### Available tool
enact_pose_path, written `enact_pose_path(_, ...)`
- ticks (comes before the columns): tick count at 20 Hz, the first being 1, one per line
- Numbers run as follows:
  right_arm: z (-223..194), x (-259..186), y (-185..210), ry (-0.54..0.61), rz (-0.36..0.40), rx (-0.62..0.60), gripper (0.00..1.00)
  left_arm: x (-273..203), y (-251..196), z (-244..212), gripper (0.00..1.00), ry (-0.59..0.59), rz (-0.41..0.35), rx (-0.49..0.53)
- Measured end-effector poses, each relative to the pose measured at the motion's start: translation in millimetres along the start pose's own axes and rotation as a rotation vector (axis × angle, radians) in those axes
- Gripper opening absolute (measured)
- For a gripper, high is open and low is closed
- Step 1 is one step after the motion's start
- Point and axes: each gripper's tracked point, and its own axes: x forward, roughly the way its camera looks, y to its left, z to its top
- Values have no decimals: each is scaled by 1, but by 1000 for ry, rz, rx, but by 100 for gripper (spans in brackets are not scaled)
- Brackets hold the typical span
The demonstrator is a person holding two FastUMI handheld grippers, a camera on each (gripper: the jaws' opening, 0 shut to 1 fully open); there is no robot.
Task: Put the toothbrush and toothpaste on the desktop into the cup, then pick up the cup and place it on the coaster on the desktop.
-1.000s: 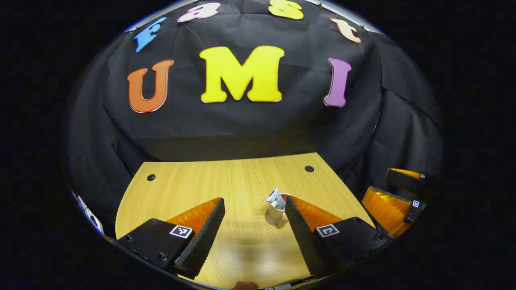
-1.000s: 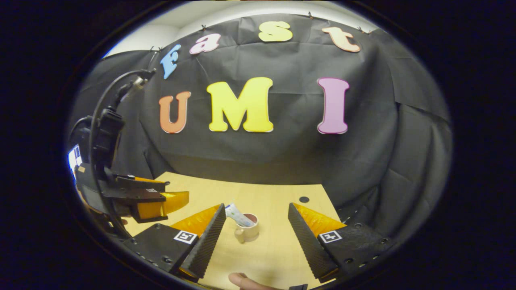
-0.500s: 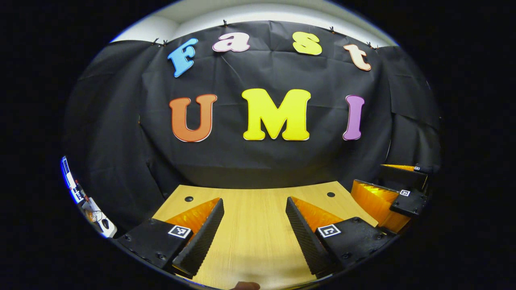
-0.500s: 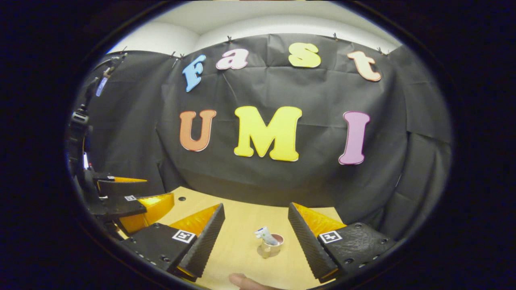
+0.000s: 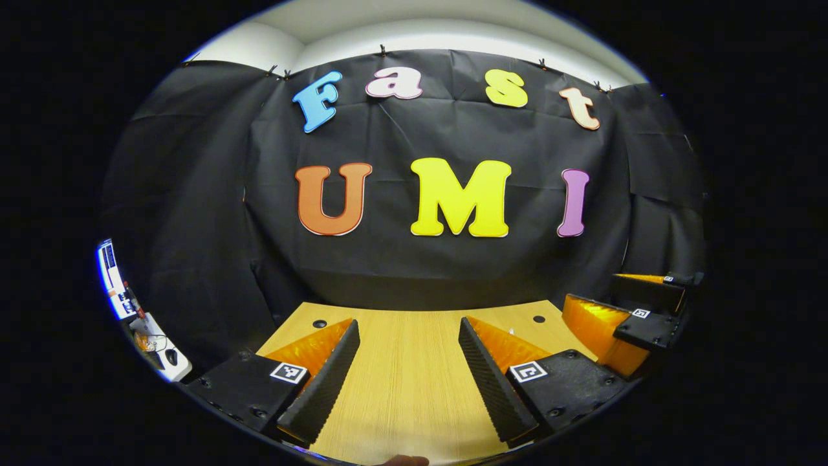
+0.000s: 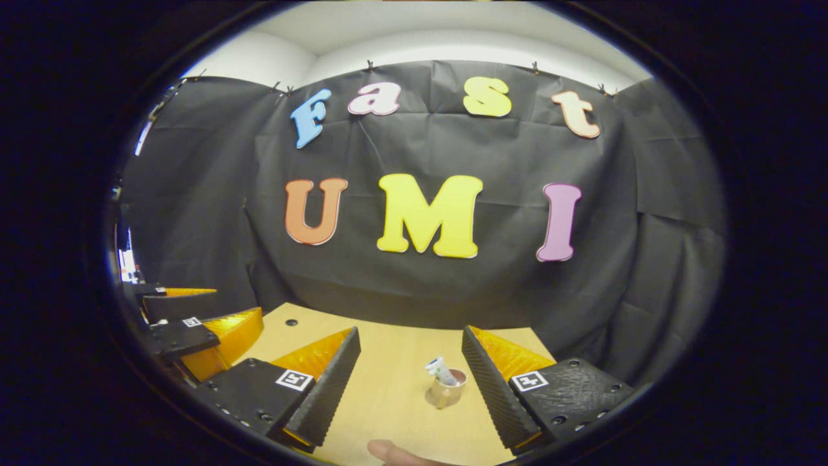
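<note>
In the right gripper view, the cup [image 6: 447, 387] stands upright on the wooden surface [image 6: 394, 382], ahead of the right hand-held gripper [image 6: 409, 369] and between the lines of its two fingers, nearer the right-side finger and clear of both. The toothpaste [image 6: 439, 370] sticks out of the cup's mouth, leaning toward the left; whether the toothbrush is inside cannot be told. The cup seems to sit on a low disc, perhaps the coaster, but it is too small to be sure. This hand-held gripper is spread wide with nothing between its fingers, and a fingertip [image 6: 388, 449] of the person shows at the bottom edge. The left hand-held gripper [image 6: 194, 317] appears at the left edge of that view, well apart from the cup. In the left gripper view, the left hand-held gripper [image 5: 409, 356] is likewise wide apart and holds nothing, with only bare surface [image 5: 407, 388] between its fingers; the right hand-held gripper [image 5: 631, 314] shows at the right edge.
</note>
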Motion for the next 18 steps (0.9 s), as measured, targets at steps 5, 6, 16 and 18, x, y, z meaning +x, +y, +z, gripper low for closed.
enact_pose_path(5, -4, -2, 28, -8, 3, -50, 98, -6, 13, -8, 98, 4, -31, 34)
enact_pose_path(6, -3, -4, 29, -14, 2, -58, 95, -8, 12, -6, 98, -7, -33, 42)
enact_pose_path(16, -20, -8, 22, 10, -50, -75, 95, -13, 11, -15, 98, -11, -73, 54)
enact_pose_path(18, -18, -12, 26, 1, -43, -85, 95, -13, 12, -14, 98, -14, -73, 63)
